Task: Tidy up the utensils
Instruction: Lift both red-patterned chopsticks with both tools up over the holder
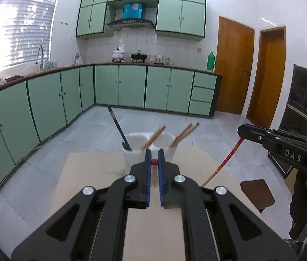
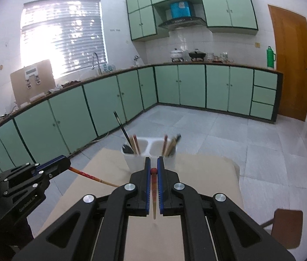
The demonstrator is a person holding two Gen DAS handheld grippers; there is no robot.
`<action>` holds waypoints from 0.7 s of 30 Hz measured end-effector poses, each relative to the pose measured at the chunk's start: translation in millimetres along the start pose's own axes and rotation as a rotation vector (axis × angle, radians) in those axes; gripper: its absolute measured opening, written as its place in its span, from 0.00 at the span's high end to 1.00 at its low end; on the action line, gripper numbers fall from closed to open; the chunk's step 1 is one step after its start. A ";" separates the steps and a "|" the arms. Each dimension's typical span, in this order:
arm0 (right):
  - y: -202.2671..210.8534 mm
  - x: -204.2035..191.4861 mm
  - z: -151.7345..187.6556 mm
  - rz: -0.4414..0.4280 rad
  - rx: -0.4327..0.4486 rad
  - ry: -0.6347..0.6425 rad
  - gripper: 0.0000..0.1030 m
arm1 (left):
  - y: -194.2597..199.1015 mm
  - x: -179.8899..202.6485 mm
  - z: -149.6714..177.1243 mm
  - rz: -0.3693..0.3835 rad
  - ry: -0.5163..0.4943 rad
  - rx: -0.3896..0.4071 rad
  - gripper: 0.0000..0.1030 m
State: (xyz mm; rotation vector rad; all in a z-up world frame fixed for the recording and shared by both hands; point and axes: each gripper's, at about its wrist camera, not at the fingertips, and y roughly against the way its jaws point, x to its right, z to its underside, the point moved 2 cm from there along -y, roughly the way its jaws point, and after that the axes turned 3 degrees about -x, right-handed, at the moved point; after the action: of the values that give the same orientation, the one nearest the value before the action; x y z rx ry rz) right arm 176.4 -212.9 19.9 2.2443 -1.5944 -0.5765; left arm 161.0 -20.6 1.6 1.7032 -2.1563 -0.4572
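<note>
Chopstick (image 1: 154, 174) pinched between my left gripper (image 1: 154, 152) fingers, another chopstick (image 2: 154, 191) clamped lengthwise in my right gripper (image 2: 153, 161), white holder (image 2: 151, 150) just ahead.

Two matte black handheld grippers with blue finger pads.

The left gripper (image 1: 154, 155) has angular black linkage arms with long triangular cut-outs, four round silver pivot pins set in an arc across them, and two narrow fingers (image 1: 147, 178) lined on their inner faces with ribbed blue pads. The right gripper (image 2: 153, 163) is built the same way: black arms, four silver pins, ribbed blue pads. From the side, in the left view, the right gripper's black body bears the white letters "DAS", small screws and a thin blue edge; the left gripper's side, in the right view, carries small pale lettering, too blurred to read.
</note>
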 end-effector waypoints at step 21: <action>-38.7 -1.2 -136.3 0.041 0.197 0.005 0.94 | -26.4 0.4 -120.2 0.009 -0.079 0.111 0.95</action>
State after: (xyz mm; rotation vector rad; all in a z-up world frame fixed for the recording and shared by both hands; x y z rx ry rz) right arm 275.9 -195.1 119.1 2.3434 -1.7591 -0.4187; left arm 239.4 -30.9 95.9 1.7608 -2.2834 -0.4164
